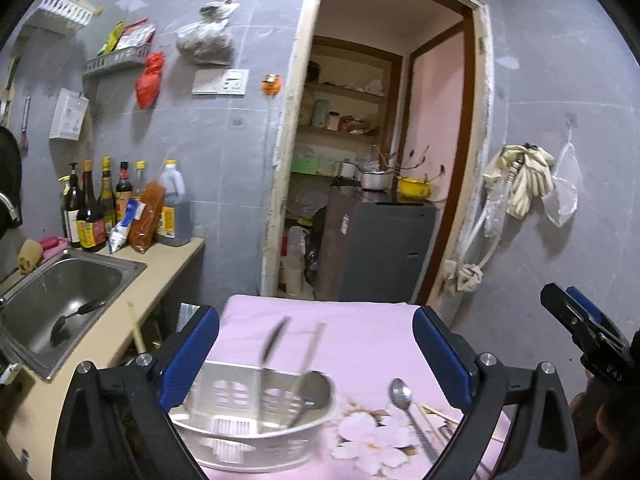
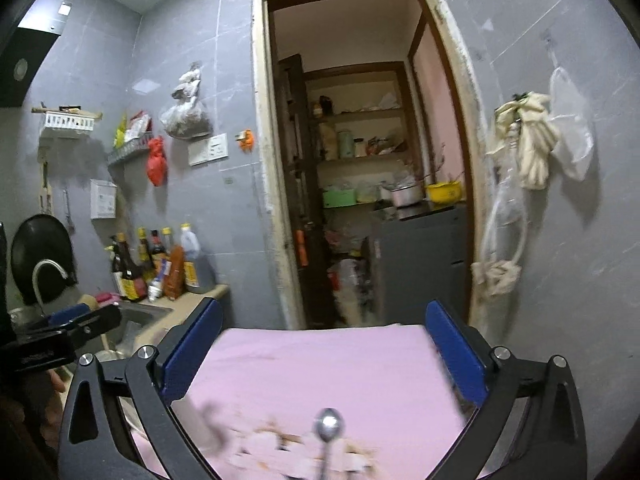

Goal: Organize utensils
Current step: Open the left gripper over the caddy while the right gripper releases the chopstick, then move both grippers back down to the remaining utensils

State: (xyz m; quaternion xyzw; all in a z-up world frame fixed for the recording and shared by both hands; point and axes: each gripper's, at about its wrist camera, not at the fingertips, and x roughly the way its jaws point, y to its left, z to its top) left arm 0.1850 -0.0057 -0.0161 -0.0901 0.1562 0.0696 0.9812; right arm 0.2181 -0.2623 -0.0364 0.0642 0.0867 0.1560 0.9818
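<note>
Right claw point(image 2: 324, 364) open above spoon point(image 2: 329, 429)

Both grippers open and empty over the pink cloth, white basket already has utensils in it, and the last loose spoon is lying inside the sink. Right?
Not quite. The loose metal spoon lies on the pink cloth, just right of the white basket, as the left wrist view shows. What lies in the sink is a dark ladle. The rest holds: left gripper and right gripper are open and empty, and the basket holds utensils.
</note>
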